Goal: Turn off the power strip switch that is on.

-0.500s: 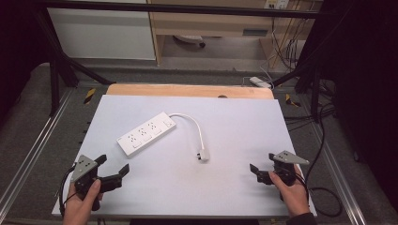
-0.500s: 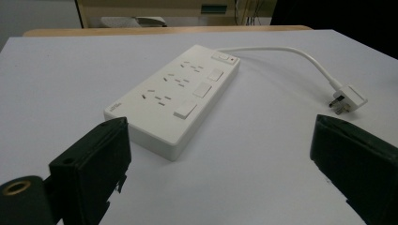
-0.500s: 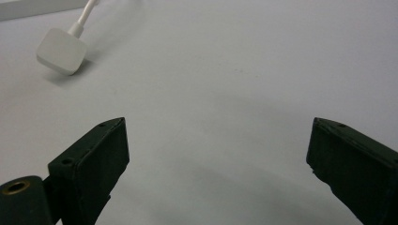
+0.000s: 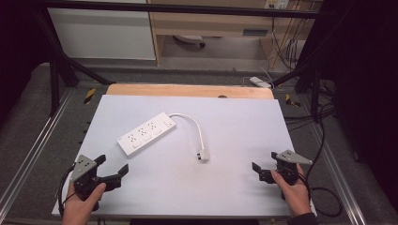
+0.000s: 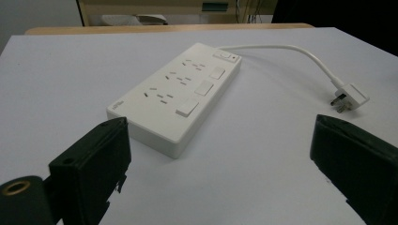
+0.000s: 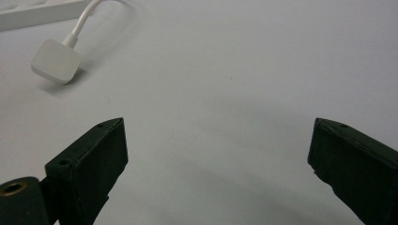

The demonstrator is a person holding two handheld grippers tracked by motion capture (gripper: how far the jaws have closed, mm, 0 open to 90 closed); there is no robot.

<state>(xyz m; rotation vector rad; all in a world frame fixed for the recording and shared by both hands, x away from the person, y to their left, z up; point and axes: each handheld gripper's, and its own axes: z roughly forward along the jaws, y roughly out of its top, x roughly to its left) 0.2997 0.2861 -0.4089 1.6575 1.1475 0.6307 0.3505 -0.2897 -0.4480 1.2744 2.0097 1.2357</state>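
White rectangular plastic power strip (image 4: 146,132) lies flat on pale table (image 4: 244,126). Left gripper (image 4: 111,169) sits near its end, released, empty; right gripper (image 4: 263,169) well apart, likewise released.

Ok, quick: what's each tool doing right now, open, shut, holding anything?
Left tool: open, holding nothing, pointed at the power strip.
Right tool: open, holding nothing, over bare table.

Smooth white plastic power strip (image 5: 176,96), glossy white cable (image 5: 286,51), matt pale worktop (image 4: 234,140), wooden far edge (image 4: 187,90), matt black tool jaws.
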